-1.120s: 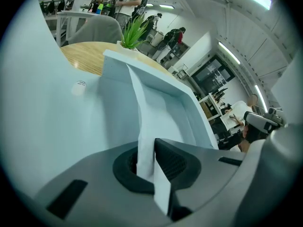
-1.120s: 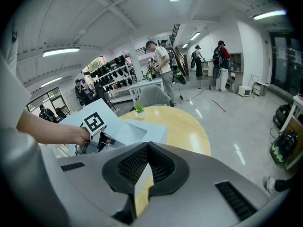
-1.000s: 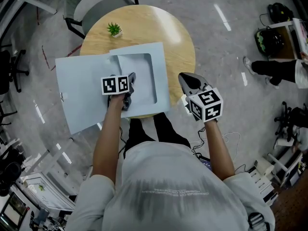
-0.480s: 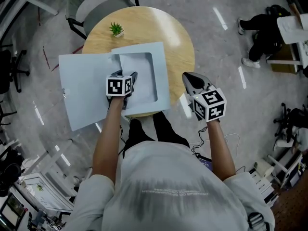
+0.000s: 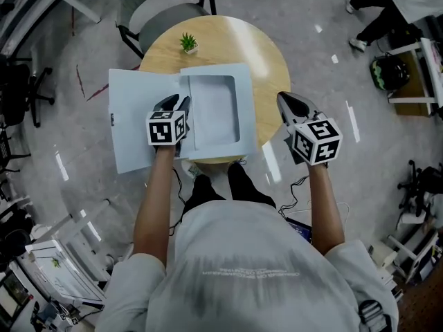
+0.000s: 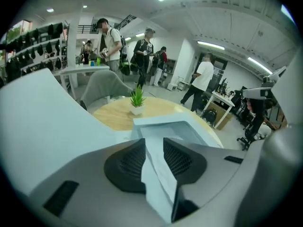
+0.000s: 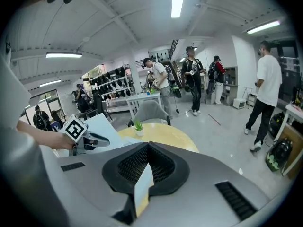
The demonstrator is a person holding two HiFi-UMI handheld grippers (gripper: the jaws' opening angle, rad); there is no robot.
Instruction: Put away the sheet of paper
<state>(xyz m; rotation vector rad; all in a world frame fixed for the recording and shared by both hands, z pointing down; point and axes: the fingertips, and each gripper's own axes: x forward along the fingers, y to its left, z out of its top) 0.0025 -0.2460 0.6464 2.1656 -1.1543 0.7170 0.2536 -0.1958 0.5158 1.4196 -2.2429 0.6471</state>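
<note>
A pale blue folder (image 5: 138,126) lies open on the round wooden table (image 5: 256,54), and its left flap overhangs the table's left side. The right half has a pocket with a rounded cut-out through which a sheet (image 5: 216,108) shows. My left gripper (image 5: 172,106) sits over the folder's middle fold. In the left gripper view its jaws (image 6: 154,143) are closing, with a pale blue edge of the folder (image 6: 158,174) standing between the pads. My right gripper (image 5: 291,102) hangs in the air off the table's right edge. It is shut (image 7: 147,146), with nothing seen in it.
A small potted plant (image 5: 188,43) stands at the table's far edge, just beyond the folder. A grey chair (image 5: 163,16) is tucked in behind the table. Several people stand and walk in the room beyond, and desks and shelves line the left side.
My left gripper has shifted left from the pocket's edge to the folder's middle fold. The right gripper stays beside the table. A person at the far right has walked on.
</note>
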